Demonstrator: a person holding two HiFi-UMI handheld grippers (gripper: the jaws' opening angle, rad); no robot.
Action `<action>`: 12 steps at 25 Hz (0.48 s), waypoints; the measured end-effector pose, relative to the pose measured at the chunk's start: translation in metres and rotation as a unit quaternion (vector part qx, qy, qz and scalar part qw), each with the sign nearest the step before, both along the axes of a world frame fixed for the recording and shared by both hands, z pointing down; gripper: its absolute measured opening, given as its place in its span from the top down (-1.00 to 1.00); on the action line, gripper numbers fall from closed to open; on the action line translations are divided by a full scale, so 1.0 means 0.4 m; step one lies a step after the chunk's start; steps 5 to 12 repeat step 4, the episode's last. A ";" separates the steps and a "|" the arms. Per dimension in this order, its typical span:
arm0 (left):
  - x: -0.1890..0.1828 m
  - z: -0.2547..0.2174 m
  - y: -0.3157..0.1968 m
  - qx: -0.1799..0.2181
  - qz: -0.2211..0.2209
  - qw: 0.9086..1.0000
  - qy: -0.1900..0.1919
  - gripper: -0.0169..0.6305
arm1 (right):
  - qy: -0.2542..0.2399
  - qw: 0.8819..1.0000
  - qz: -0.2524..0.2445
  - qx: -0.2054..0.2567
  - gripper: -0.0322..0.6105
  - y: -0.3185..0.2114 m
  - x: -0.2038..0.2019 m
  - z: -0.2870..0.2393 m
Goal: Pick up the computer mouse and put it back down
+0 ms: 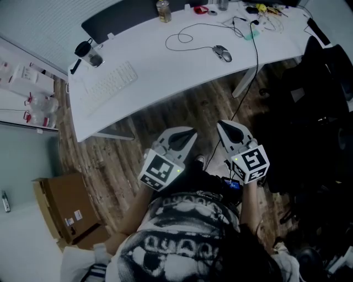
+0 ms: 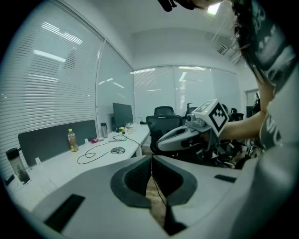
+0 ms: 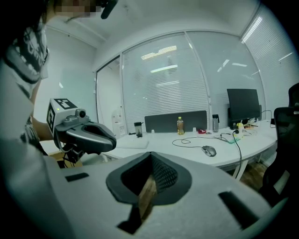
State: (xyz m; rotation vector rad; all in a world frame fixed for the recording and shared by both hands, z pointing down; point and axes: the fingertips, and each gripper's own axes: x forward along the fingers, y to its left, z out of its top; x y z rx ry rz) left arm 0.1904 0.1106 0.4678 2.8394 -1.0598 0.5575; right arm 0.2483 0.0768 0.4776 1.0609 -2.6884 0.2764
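The computer mouse (image 1: 222, 53) lies flat on the white desk (image 1: 165, 74), toward its far right part, with nothing touching it. Its dark cable (image 1: 181, 39) runs off in a loose loop to the left across the desktop. Further left on the same desk lies a pale keyboard (image 1: 110, 81), and a bottle (image 1: 163, 11) stands at the far edge.

Both grippers are well short of the desk, held side by side over the wooden floor (image 1: 182, 107) close to the person's body, noses aimed toward the desk. The left gripper (image 1: 185, 136) has its jaws pressed together, with nothing between them. The right gripper (image 1: 229, 131) is the same, closed on nothing. The mouse is well apart from both.

Black chairs (image 1: 317, 110) crowd the right side, and a cardboard box (image 1: 63, 206) sits on the floor at near left.
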 end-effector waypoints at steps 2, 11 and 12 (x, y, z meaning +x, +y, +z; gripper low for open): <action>0.003 0.010 0.006 -0.001 0.000 1.000 -0.006 0.93 | 0.003 1.000 0.002 -0.001 0.92 0.000 0.012 0.008; 0.006 0.019 0.011 -0.003 0.000 1.000 -0.008 0.93 | 0.005 1.000 0.003 -0.001 0.92 0.000 0.024 0.014; 0.006 0.019 0.011 -0.003 0.000 1.000 -0.008 0.93 | 0.005 1.000 0.003 -0.001 0.92 0.000 0.024 0.014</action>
